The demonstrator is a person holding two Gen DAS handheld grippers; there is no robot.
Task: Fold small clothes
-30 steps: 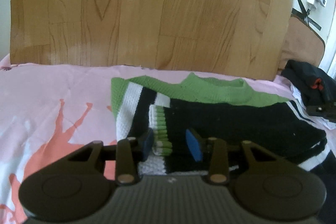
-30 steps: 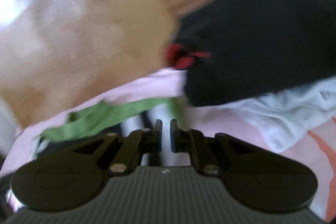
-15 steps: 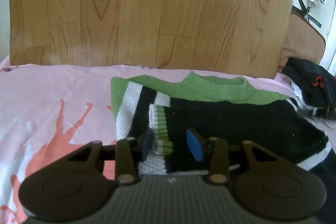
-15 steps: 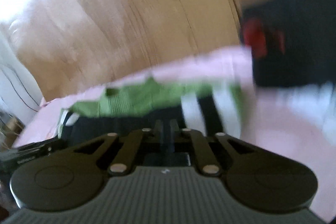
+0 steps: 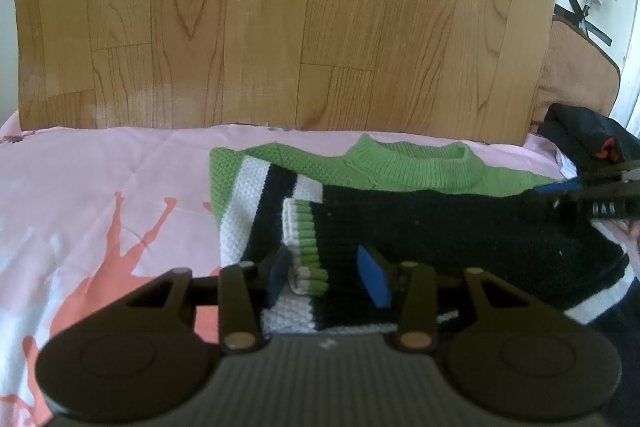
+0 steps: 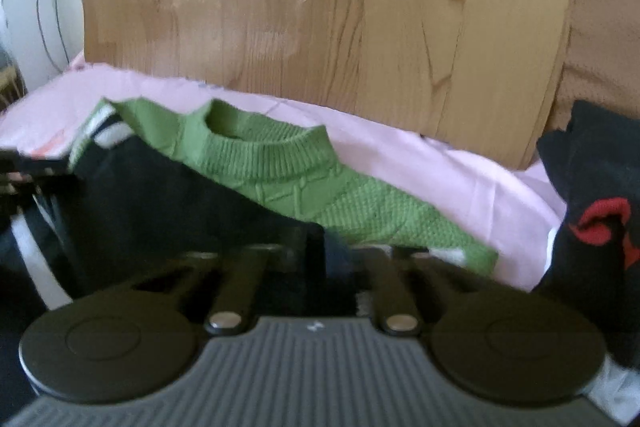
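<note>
Sweater (image 5: 432,223): knit, green yoke and ribbed collar, black body, white stripes; lies flat on the bed sheet just in front of the wooden headboard.
Sleeve cuff (image 5: 306,247): green and white ribbing, folded in over the black body, sitting between the pads of the left tongs.
Left tongs (image 5: 328,273): low over the sweater's near edge, blue pads apart and opening; cuff between them, no visible squeeze on it.
Right tongs (image 6: 320,251): jaws closing, nearly together, at the sweater's right shoulder where black meets green; blurred, so whether fabric is pinched cannot be told. Also seen at the right edge of the left view.
Bed sheet (image 5: 100,179): pink with salmon and white print, carries the sweater.
Headboard (image 5: 280,19): wood grain, upright behind the sheet.
Black garment (image 6: 592,223): dark heap with a red mark, right of the sweater, on the sheet.
Brown cushion (image 5: 576,75): behind the black garment, beside the headboard.
</note>
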